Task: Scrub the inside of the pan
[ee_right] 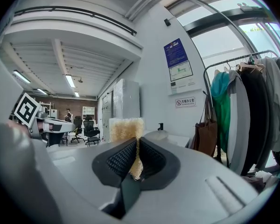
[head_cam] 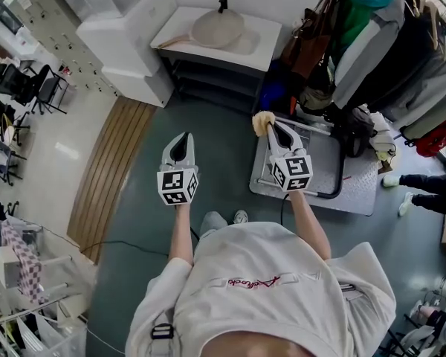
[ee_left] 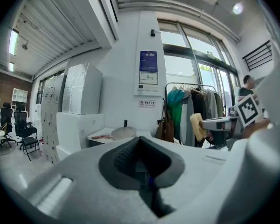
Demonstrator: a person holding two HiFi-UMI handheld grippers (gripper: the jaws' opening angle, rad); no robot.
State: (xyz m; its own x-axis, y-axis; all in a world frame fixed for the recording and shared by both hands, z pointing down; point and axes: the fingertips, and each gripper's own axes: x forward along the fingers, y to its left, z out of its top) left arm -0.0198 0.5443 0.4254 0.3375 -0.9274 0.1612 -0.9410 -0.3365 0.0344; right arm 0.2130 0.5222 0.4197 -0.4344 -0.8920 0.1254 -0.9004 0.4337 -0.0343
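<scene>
View from above of a person (head_cam: 275, 296) in a white shirt standing on a grey floor (head_cam: 223, 147), arms stretched forward, one grey tool in each hand.

The left tool (head_cam: 181, 141) is fully closed, its dark ribbed pads pressed together with nothing between them. It is held level, out in the open air over the floor.

The right tool (head_cam: 277, 134) is closed on a pale yellow sponge (head_cam: 263, 122). The pads pinch the sponge's lower edge, and its fuzzy top stands up above the tips. This tool is also held level, just beside the left one.

The pan (head_cam: 217, 28), round and grey with a black knob at its far edge, lies on a white bench (head_cam: 262, 37) against the wall ahead. It is well apart from both tools, and neither touches it.

Below the right tool a flat metal cart (head_cam: 353, 188) sits on the floor. To the right, coats (head_cam: 401, 58) and bags hang on a rack. Black office chairs (head_cam: 30, 88) stand far off to the left, past a strip of wooden boards (head_cam: 111, 169).
</scene>
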